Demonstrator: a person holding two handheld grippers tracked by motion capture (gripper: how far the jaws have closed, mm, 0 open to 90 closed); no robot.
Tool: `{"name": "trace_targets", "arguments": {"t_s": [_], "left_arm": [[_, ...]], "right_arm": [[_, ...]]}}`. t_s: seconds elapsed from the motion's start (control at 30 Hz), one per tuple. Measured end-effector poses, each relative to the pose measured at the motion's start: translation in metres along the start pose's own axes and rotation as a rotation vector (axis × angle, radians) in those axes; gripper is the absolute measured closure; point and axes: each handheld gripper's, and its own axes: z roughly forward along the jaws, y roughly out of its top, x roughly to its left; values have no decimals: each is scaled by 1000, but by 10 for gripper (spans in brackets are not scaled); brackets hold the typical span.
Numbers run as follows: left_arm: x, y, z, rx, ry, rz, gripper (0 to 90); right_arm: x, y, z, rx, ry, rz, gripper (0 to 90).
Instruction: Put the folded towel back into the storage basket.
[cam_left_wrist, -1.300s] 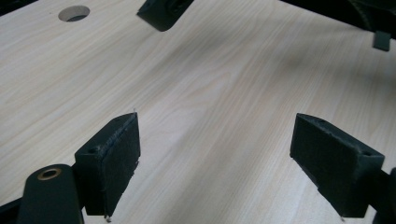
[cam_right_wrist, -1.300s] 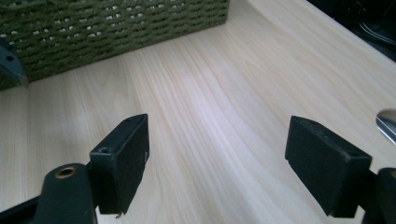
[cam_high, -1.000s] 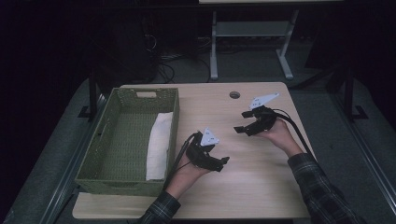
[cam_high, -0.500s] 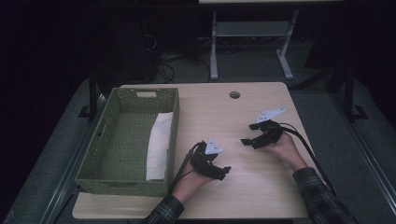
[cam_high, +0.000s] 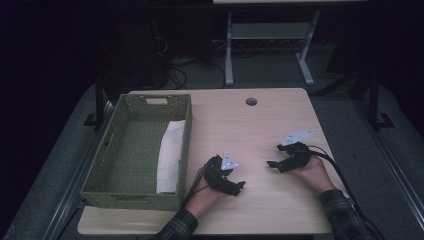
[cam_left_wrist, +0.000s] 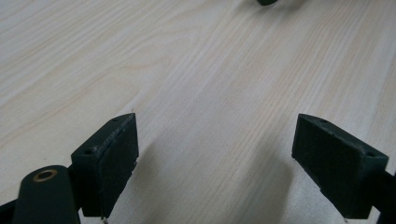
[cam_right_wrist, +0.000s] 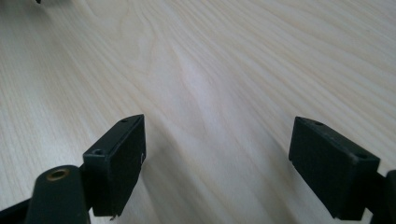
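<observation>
A green woven basket (cam_high: 107, 165) stands on the left of the light wooden table (cam_high: 260, 125), with a folded white cloth (cam_high: 169, 155) lying along its right inner wall. My left gripper (cam_high: 239, 187) rests low over the table just right of the basket, open and empty; its jaws stand wide apart over bare wood in the left gripper view (cam_left_wrist: 215, 163). My right gripper (cam_high: 271, 164) sits on the table's right half, pointing left, also open with nothing between its jaws (cam_right_wrist: 217, 163).
A round cable hole (cam_high: 251, 101) lies near the table's far edge. A white metal desk frame (cam_high: 265, 45) and cables stand on the dark floor beyond. Cables trail from both grippers toward the near edge.
Both hands have drawn back toward the near edge of the table. The right gripper came down from the far right area; the left slid slightly nearer. Both stayed open.
</observation>
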Motion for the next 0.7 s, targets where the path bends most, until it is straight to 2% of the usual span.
{"name": "trace_targets", "arguments": {"t_s": [0.1,0.27,0.7], "left_arm": [[1,-3,3,2,-5,-4,137],[2,-4,3,-8,-5,-4,127],[2,-4,3,-4,-5,0,125]], "right_arm": [[0,-6,-1,2,0,18,156],[0,-11,-1,-36,-7,30,144],[1,-12,-1,-33,-9,31,121]]}}
